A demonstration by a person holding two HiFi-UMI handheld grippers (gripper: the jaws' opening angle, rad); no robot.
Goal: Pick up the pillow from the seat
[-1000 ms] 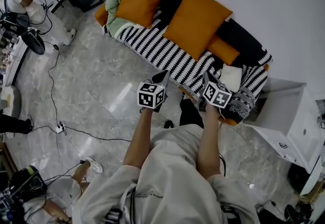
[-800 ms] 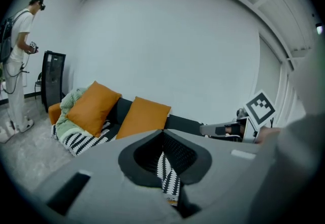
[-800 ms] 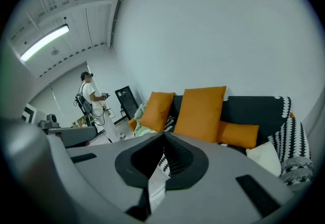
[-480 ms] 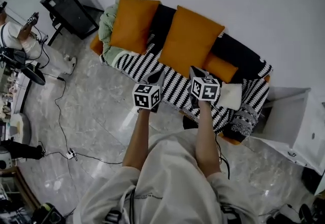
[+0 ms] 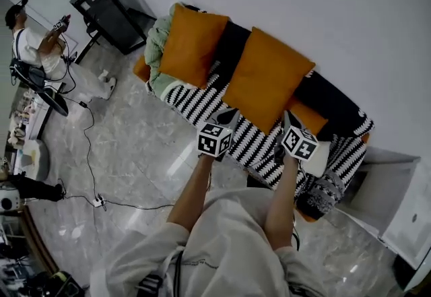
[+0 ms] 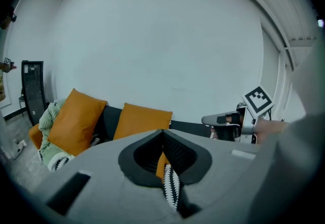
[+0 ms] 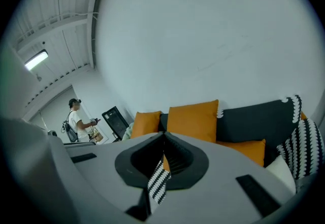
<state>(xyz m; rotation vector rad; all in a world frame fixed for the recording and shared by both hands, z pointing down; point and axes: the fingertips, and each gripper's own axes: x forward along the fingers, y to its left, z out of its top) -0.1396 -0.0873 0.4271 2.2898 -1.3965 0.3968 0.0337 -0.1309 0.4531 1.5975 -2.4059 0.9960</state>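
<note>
Left gripper [image 5: 226,116] and right gripper [image 5: 291,118] have advanced over the sofa's [image 5: 195,97] front edge, both pressed together, seemingly empty; I'm nearing the orange pillow [image 5: 269,77], ungrasped.

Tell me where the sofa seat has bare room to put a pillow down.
Bare: the striped seat's front strip, between green blanket and white pillow. Crowded: the back, filled by two large orange pillows and a smaller one.

The striped seat [image 5: 250,143] lies open in front; orange pillows [image 5: 269,80] crowd its back, cabinet [image 5: 389,184] alongside.
</note>
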